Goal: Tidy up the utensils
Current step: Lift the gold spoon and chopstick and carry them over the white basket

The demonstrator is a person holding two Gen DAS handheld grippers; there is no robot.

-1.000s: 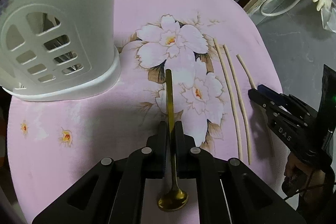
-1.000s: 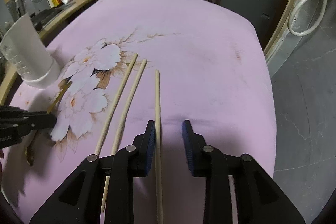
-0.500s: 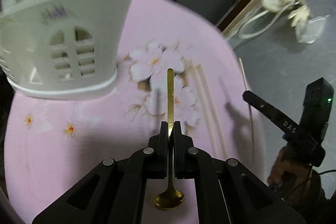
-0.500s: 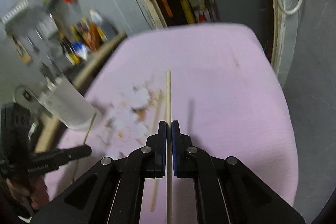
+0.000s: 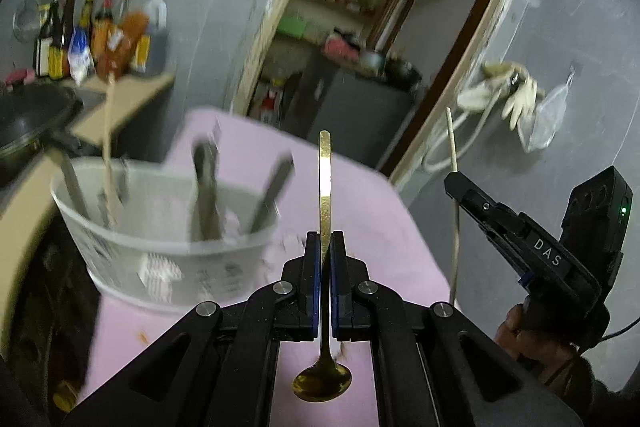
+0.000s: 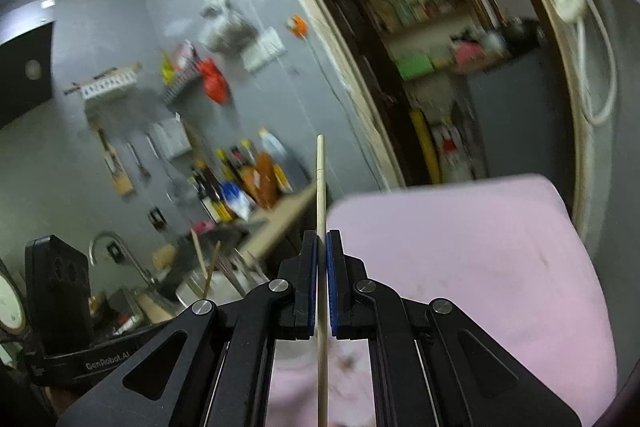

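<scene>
My left gripper (image 5: 325, 241) is shut on a gold spoon (image 5: 324, 195), held off the pink cloth with its handle pointing away and its bowl hanging near the camera. To its left stands a white utensil holder (image 5: 160, 247) with several utensils upright in it. My right gripper (image 6: 321, 241) is shut on a pale wooden chopstick (image 6: 321, 179), also lifted above the table. In the left wrist view the right gripper (image 5: 456, 183) shows at the right with that chopstick (image 5: 454, 155) sticking up from it.
A pink flowered cloth (image 6: 460, 247) covers the table. Sauce bottles (image 5: 96, 35) line a counter at the back left beside a dark wok (image 5: 28, 123). A doorway with shelves (image 5: 344, 27) lies behind. A hose and gloves (image 5: 504, 95) hang on the right wall.
Both grippers rose off the cloth and tilted up towards level. The right jaws shut on the chopstick and lifted it. The left one raised the spoon, and the holder's top came into view.
</scene>
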